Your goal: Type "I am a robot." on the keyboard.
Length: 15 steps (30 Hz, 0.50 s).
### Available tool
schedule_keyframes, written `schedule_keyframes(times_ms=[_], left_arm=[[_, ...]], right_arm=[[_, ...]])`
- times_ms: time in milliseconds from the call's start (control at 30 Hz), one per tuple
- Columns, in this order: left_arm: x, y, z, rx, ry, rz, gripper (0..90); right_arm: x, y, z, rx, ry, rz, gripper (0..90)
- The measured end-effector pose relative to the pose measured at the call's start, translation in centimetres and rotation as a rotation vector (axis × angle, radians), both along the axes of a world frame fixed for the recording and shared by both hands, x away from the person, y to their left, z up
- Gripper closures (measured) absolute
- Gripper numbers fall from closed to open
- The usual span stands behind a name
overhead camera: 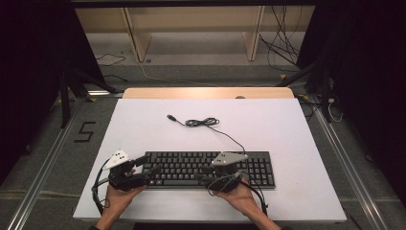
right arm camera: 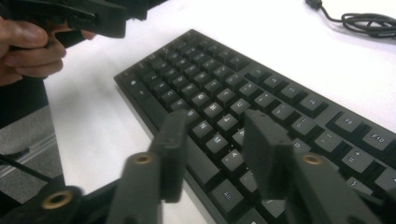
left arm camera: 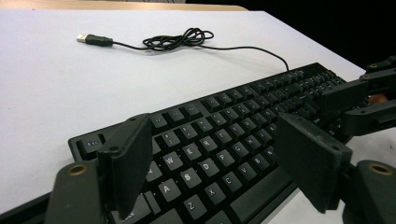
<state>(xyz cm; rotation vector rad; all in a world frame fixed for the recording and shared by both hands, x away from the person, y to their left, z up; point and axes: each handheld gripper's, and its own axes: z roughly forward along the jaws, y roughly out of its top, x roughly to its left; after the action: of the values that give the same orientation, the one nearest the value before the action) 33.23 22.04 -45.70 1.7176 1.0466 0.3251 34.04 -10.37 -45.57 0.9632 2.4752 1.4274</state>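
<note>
A black keyboard (overhead camera: 210, 168) lies along the front of the white table top (overhead camera: 143, 129). Its thin cable runs back to a loose coil (overhead camera: 201, 122) and ends in a USB plug (overhead camera: 170, 116). My left gripper (overhead camera: 151, 170) is at the keyboard's left end, pointing right. Its jaws stand wide open over the letter keys (left arm camera: 217, 140), holding nothing. My right gripper (overhead camera: 203, 174) hovers over the keyboard's front middle, pointing left. It is open above the bottom key row (right arm camera: 217, 128) and also holds nothing. The coil (left arm camera: 177, 39) and plug (left arm camera: 93, 39) lie beyond the keyboard (left arm camera: 243, 116).
The person's hands (overhead camera: 117, 199) come in over the table's front edge. A wooden strip (overhead camera: 206, 92) borders the far side of the table. Beyond it are shelf legs (overhead camera: 136, 40) and loose floor cables (overhead camera: 282, 43). Metal rails (overhead camera: 48, 158) run along both sides.
</note>
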Motion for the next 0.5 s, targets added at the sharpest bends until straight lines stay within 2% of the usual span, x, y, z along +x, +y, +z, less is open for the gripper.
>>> schedule_keyframes(times_ms=[167, 500], left_arm=[[0.1, -0.2, 0.0, -0.001, 0.005, -0.002, 27.8], [0.4, -0.2, -0.1, 0.004, 0.024, 0.007, 28.4]], right_arm=[[-0.2, -0.5, 0.5, 0.018, -0.017, -0.012, 49.6], [-0.4, -1.6, 0.9, 0.047, -0.026, -0.040, 41.6]])
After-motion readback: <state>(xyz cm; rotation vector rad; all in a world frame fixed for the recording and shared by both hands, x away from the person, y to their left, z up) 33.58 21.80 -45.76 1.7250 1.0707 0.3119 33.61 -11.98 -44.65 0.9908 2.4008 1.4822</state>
